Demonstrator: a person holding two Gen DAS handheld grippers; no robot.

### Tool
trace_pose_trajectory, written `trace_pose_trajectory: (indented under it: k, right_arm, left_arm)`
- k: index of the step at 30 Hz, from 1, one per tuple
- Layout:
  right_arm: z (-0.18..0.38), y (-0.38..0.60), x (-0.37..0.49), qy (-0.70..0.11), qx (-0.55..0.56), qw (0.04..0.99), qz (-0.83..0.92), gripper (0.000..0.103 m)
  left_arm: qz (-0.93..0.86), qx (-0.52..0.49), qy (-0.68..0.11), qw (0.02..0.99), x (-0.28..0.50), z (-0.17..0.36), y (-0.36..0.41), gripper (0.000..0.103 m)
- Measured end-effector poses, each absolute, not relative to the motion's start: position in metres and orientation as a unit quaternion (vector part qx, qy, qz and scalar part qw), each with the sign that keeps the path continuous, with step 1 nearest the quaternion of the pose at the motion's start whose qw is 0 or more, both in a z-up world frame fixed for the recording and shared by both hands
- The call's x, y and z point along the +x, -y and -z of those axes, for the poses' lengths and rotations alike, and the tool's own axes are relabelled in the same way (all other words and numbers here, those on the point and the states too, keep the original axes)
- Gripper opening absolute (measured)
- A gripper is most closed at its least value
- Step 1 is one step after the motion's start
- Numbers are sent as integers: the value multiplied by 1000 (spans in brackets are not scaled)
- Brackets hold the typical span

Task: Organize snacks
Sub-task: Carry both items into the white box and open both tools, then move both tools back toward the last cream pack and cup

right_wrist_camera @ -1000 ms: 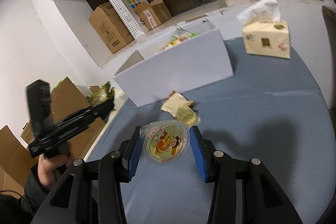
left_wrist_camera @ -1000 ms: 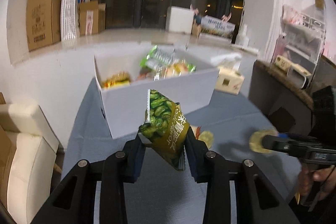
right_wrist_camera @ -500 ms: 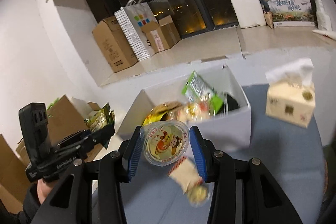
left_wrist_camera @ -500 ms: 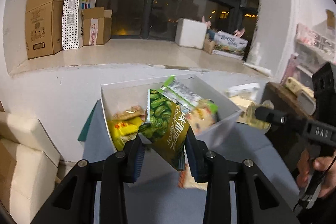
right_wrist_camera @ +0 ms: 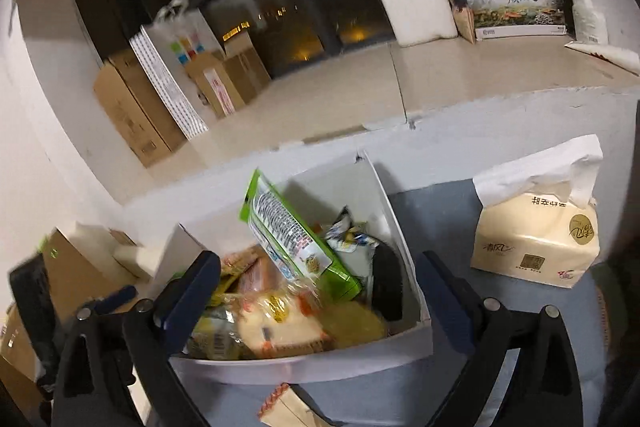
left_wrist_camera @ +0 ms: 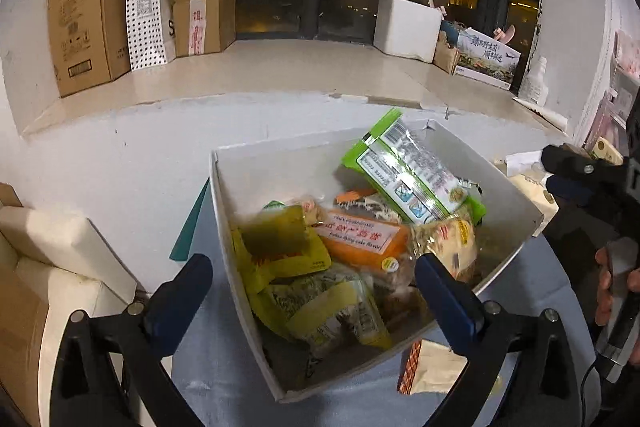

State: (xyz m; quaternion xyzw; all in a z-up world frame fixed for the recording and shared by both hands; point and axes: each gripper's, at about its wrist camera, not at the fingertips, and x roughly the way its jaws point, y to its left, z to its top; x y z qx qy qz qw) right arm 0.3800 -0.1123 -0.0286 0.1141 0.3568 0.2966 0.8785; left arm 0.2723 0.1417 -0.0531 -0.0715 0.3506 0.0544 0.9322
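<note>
Both grippers, left (left_wrist_camera: 312, 279) and right (right_wrist_camera: 318, 279), now hang open and empty over the box (left_wrist_camera: 516, 203), the pea bag and jelly cup they held half a second ago dropped in among the snacks (left_wrist_camera: 360, 243); one packet (left_wrist_camera: 432, 367) remains on the table.

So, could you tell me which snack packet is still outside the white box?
The tan packet with the orange checked edge, on the cloth just before the box.

Both grippers, left gripper (left_wrist_camera: 314, 285) and right gripper (right_wrist_camera: 318, 281), are built from black angular arms, studded with silver screws and tipped with dark blue pads (left_wrist_camera: 444, 297). Bare skin is seen on the right hand (left_wrist_camera: 608, 285), and a thin black cable is seen below it.
</note>
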Motion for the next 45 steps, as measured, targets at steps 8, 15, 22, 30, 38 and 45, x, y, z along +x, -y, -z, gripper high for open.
trace_pose_trajectory:
  k: [8, 15, 22, 30, 38, 45]
  right_arm:
    - [31, 125, 349, -358, 111, 872, -315, 103]
    - [39, 156, 287, -351, 102, 864, -345, 103]
    - [71, 185, 215, -349, 87, 867, -346, 103]
    - [109, 191, 184, -381, 65, 857, -340, 103]
    - [116, 171, 191, -393, 6, 861, -324, 103]
    - [130, 135, 219, -410, -60, 854, -313, 103]
  left_arm:
    - [-45, -59, -339, 938, 247, 43, -125, 103]
    - [-9, -44, -306, 951, 195, 24, -89, 103]
    - [35, -69, -272, 959, 125, 26, -58, 103]
    - [46, -81, -273, 957, 70, 45, -38, 103]
    - [45, -102, -299, 948, 60, 70, -40, 103]
    - [40, -112, -313, 942, 57, 83, -41, 103]
